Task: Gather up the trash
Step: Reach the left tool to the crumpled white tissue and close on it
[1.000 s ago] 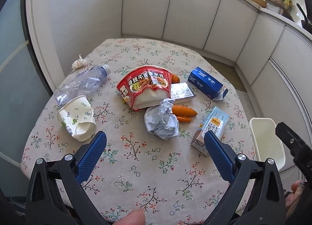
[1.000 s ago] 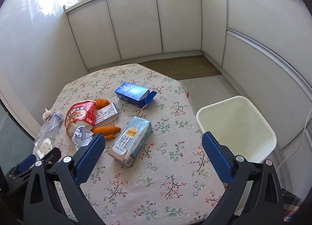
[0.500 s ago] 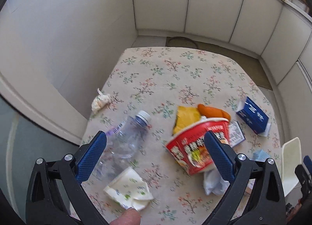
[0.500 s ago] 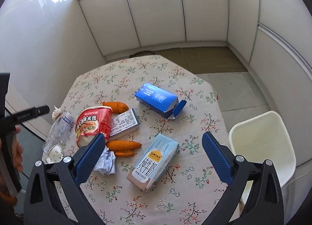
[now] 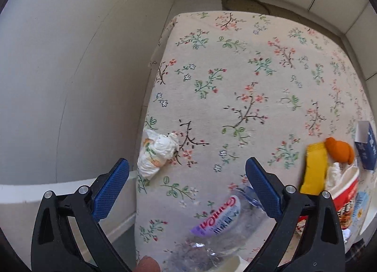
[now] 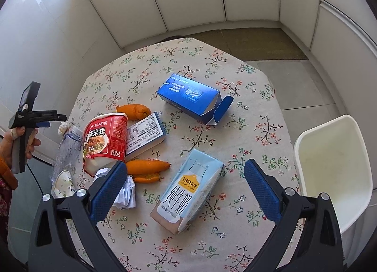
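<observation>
Left gripper: fingers spread wide, nothing between them, above the table's left edge. Crumpled tissue lies on the floral tablecloth at left-centre of the left wrist frame, right at the table edge, just above and between the blue pads. Clear plastic bottle with a purple label sits at bottom centre, partly behind the right pad. Red noodle cup at lower right, yellow wrapper beside it, orange peel just above, corner of the blue box at the right edge. A fingertip shows at the bottom edge.

Right gripper: also spread wide, empty, hovering over the lower centre of the table. Light-blue milk carton lies on its side between the pads in the right wrist frame, not touched. Blue box open at one end, upper centre. Noodle cup on its side at left, small white box touching it, orange peel above that, carrots below. Crumpled paper just behind the left pad. Crushed paper cup and bottle at the table's left edge. White bin at right of frame, beside the table, looks empty. Person's hand holding the left gripper's handle at far left.
</observation>
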{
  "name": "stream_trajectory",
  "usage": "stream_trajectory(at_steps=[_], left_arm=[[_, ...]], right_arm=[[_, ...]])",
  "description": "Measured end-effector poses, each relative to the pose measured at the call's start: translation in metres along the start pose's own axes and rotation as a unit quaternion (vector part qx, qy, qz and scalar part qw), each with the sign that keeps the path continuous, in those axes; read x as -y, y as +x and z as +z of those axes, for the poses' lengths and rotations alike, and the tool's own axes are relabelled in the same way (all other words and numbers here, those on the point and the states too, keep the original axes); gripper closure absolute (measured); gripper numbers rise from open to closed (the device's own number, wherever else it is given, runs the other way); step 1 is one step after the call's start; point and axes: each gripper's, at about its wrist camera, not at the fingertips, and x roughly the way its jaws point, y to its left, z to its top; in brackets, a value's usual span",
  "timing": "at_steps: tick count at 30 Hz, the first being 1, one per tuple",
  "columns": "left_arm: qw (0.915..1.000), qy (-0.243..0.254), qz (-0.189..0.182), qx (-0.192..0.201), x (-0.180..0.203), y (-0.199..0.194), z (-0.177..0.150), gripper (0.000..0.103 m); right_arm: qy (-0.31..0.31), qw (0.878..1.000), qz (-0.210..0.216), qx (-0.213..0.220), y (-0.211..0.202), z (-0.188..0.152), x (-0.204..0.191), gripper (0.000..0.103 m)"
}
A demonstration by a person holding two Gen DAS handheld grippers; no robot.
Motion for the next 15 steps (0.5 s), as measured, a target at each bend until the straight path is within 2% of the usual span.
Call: stream_trajectory(at_steps=[4, 7, 12, 15], left_arm=[[0.9996, 0.013, 0.017, -0.017, -0.001, 0.02, 0.007, 0.022], [0.9994, 0.011, 0.016, -0.028, -0.003, 0.031, 0.012, 0.029], [0.9991, -0.003, 0.027, -0.031, -0.012, 0.04, 0.022, 0.031], [0.9988, -0.022, 0.028, -0.034, -0.024, 0.043, 0.024, 0.036]], right_arm=[[0.008, 1.0, 0.003, -0.007, 0.002, 0.002, 0.003, 0.006], [0.011, 1.0, 0.0, -0.01, 0.004, 0.003, 0.005, 0.006], [0.01, 1.0, -0.005, -0.017, 0.007, 0.004, 0.009, 0.006], [0.012, 1.0, -0.002, -0.022, 0.008, 0.004, 0.011, 0.006]])
